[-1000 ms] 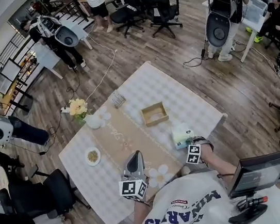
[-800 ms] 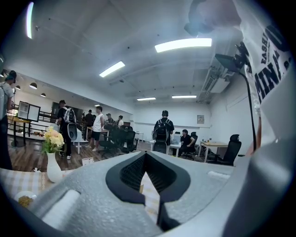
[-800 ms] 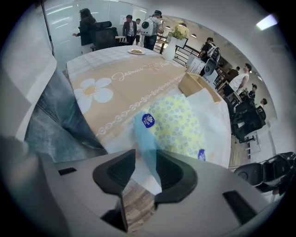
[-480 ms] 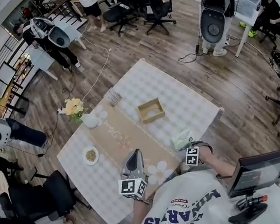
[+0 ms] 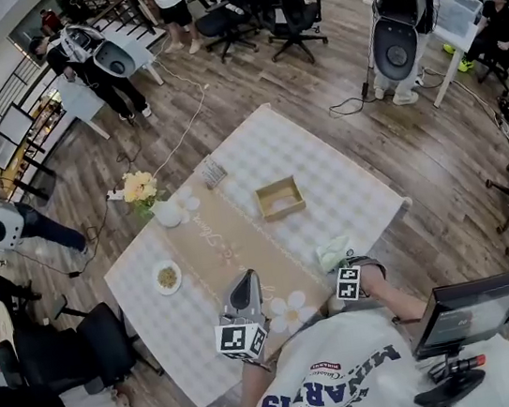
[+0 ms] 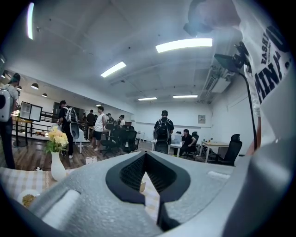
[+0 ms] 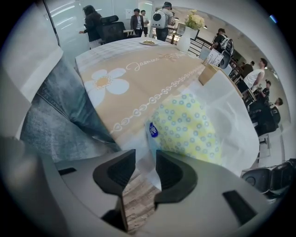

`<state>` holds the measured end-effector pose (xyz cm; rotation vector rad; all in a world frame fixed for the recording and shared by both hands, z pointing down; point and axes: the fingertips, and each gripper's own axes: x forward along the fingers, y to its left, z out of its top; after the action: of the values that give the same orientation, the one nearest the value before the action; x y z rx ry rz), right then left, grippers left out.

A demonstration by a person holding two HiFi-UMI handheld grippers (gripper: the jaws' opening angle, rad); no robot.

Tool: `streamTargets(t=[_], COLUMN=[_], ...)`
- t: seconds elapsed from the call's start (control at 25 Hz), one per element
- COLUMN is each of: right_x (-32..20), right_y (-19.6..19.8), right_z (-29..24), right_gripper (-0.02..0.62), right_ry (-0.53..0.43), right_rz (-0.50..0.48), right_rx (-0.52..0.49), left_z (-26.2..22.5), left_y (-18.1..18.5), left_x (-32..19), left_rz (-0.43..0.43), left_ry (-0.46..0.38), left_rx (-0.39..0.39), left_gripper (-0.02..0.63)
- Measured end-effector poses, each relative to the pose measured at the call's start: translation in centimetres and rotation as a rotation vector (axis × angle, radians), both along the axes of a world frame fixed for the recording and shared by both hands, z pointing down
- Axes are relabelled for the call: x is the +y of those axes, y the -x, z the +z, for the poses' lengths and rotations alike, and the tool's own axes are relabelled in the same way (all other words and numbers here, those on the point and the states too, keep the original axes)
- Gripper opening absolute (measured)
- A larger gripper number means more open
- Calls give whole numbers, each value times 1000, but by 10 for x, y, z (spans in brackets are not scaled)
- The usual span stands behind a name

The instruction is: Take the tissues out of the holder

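A soft tissue pack (image 5: 335, 254) in yellow dotted wrap lies at the table's near right edge. My right gripper (image 5: 341, 268) is shut on its clear plastic end. In the right gripper view the pack (image 7: 185, 125) fills the middle, and the wrapper end sits between the pads of the right gripper (image 7: 145, 159). The wooden holder (image 5: 280, 198) stands apart in the middle of the table, open and showing no tissues; it also shows far off as the holder (image 7: 209, 73). My left gripper (image 5: 244, 285) hovers over the near edge, shut and holding nothing, its tips meeting (image 6: 145, 155).
A beige runner (image 5: 227, 244) with daisy prints crosses the checked tablecloth. A vase of flowers (image 5: 156, 208), a small plate (image 5: 167, 280) and a card stand (image 5: 213, 174) sit at the far left. Office chairs, people and a monitor (image 5: 465, 309) surround the table.
The tissue pack has come down from a raised, upright pose to lie flatter at the table edge, with the right gripper still on it. The left gripper has stayed put.
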<state>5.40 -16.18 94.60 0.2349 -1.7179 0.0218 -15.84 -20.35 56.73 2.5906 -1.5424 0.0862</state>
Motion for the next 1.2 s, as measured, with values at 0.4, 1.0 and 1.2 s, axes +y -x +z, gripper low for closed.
streamTargets(t=[0.4, 1.0, 1.2], right_x=[-66, -95, -86], right_y=[15, 28, 48], right_z=[1, -3, -40], right_gripper=[143, 143, 143], right_ry=[-81, -55, -50], right_rz=[-23, 33, 67], right_rx=[38, 16, -106], left_z=[-4, 2, -1], left_y=[32, 45, 33], left_x=[12, 9, 2], left_rz=[-77, -112, -68], left_ry=[8, 9, -3], left_rx=[-13, -16, -11], left_gripper=[3, 3, 3])
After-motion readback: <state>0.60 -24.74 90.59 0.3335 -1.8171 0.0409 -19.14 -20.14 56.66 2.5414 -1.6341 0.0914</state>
